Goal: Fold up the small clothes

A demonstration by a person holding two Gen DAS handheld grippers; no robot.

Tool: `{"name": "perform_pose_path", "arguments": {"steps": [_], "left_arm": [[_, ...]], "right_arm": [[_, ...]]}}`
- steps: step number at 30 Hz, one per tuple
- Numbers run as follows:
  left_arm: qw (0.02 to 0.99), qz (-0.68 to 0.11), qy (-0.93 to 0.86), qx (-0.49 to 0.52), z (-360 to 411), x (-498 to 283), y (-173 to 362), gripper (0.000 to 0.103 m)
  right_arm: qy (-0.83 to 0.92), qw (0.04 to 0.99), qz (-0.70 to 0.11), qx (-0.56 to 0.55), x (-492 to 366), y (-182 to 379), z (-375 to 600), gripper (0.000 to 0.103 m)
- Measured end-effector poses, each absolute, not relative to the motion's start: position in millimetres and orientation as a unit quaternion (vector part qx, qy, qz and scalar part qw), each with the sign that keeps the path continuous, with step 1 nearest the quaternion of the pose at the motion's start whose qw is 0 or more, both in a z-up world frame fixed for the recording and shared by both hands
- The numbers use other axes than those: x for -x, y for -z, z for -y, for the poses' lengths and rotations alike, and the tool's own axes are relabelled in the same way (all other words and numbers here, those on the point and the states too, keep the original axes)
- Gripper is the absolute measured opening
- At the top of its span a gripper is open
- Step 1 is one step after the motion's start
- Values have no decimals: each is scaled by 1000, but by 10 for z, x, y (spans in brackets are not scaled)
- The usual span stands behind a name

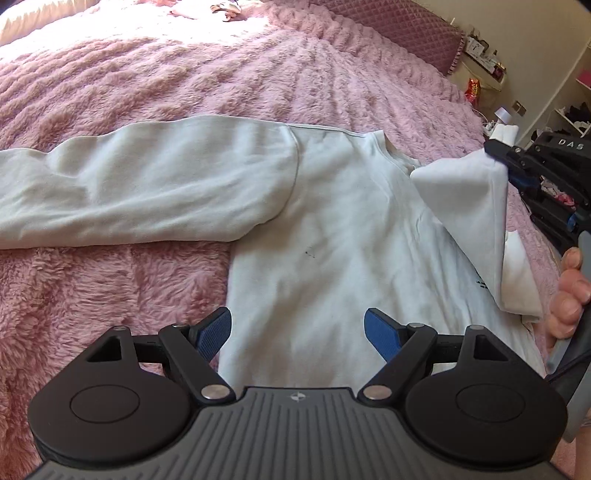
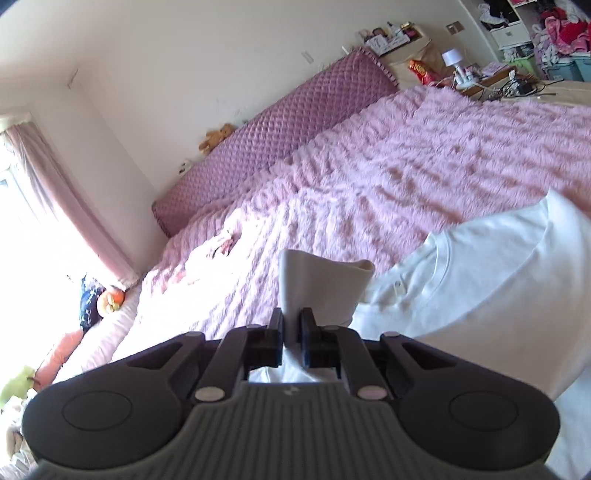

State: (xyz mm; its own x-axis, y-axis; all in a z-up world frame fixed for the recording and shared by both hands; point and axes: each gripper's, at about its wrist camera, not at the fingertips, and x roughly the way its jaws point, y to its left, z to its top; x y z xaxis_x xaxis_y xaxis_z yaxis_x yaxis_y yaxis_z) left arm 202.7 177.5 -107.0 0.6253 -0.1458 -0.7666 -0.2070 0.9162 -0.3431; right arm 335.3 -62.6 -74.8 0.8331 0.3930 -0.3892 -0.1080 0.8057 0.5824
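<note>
A white long-sleeved sweatshirt (image 1: 332,236) lies flat on a fluffy pink bed cover (image 1: 184,74). One sleeve (image 1: 129,184) stretches out to the left. My left gripper (image 1: 297,332) is open and empty, just above the sweatshirt's lower body. My right gripper (image 2: 291,325) is shut on the other sleeve's cuff (image 2: 317,280) and holds it lifted above the bed. In the left wrist view the right gripper (image 1: 506,158) shows at the right, with the raised sleeve (image 1: 469,214) hanging from it over the sweatshirt's right side. The sweatshirt's neckline (image 2: 443,258) shows in the right wrist view.
A quilted purple headboard (image 2: 280,147) runs along the wall. A bedside table (image 2: 491,77) with a small lamp, snack bag and cables stands beyond the bed's far corner. A curtain (image 2: 62,206) and window are at the left. Small items (image 1: 225,9) lie far up the bed.
</note>
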Motion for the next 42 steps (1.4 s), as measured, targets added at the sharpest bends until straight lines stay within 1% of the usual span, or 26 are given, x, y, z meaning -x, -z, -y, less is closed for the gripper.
{"name": "perform_pose_path", "arguments": {"steps": [4,6,7,8,9,11,13,15,17,19,20,22,24,25,27,28,29,32,33,34,35,36,37,39,41,42], "left_arm": [[872,-426,-38,238,-2007,-1995,1145,96],[872,-419,-44,250,-2075,-1984,1161,96],[871,-416,-45,256,-2095,-1991,1164,96],[871,-413,-43,263,-2117,-2002,1169,96],[871,-409,-42,269,-2125,-2014,1171,96],[871,-401,-33,282,-2122,-2038,1171,96],[871,-388,-15,300,-2100,-2082,1183,96],[872,-370,9,322,-2076,-2142,1216,96],[869,-357,33,340,-2027,-2248,1259,95],[869,-348,37,349,-2006,-2363,1304,89],[869,-345,36,352,-2009,-2434,1331,88],[866,-347,28,360,-2026,-2587,1388,82],[858,-354,27,372,-2058,-2740,1463,80],[853,-358,29,378,-2070,-2801,1506,76],[843,-373,35,387,-2069,-2907,1598,73],[839,-378,36,391,-2064,-2942,1637,69],[835,-381,40,394,-2054,-2974,1675,68],[838,-374,44,394,-2027,-3000,1720,61],[838,-370,51,398,-2014,-3014,1724,54],[835,-369,62,404,-2004,-3035,1733,43],[832,-370,69,409,-1987,-3059,1733,34],[833,-370,73,406,-1959,-3080,1727,15],[835,-368,76,401,-1935,-3092,1718,2],[849,-348,85,388,-1880,-3081,1652,2],[870,-305,100,375,-1835,-3000,1506,2],[882,-270,109,370,-1833,-2906,1405,2]], "right_arm": [[-168,898,-328,-239,-3318,1384,130,5],[-180,891,-351,-225,-3299,1611,15,11],[-188,885,-361,-225,-3296,1682,-19,25],[-202,873,-378,-232,-3330,1781,-31,41],[-209,863,-391,-240,-3377,1850,-9,44],[-215,855,-404,-246,-3370,1871,44,41],[-218,856,-387,-264,-3326,1764,252,41],[-213,862,-368,-275,-3245,1579,522,44],[-192,878,-351,-264,-3127,1439,797,53],[-170,893,-336,-248,-3019,1346,1093,53],[-158,897,-335,-241,-2966,1312,1269,53],[-138,900,-339,-235,-2891,1302,1526,53],[-122,899,-347,-236,-2821,1320,1786,54],[-115,900,-349,-236,-2784,1333,1881,54],[-108,901,-349,-235,-2729,1362,1989,54],[-105,901,-350,-235,-2716,1386,2026,54],[-103,900,-351,-238,-2695,1404,2059,54],[-100,893,-355,-259,-2683,1490,2093,55],[-100,890,-357,-265,-2687,1514,2087,55],[-99,890,-358,-266,-2694,1533,2074,55],[-98,890,-358,-265,-2695,1544,2072,55],[-96,892,-357,-260,-2708,1551,2051,55],[-94,894,-356,-256,-2717,1551,2041,56],[-90,897,-354,-249,-2734,1553,2037,58],[-77,904,-349,-237,-2739,1540,2050,58],[-63,909,-346,-222,-2747,1531,2055,58]]}}
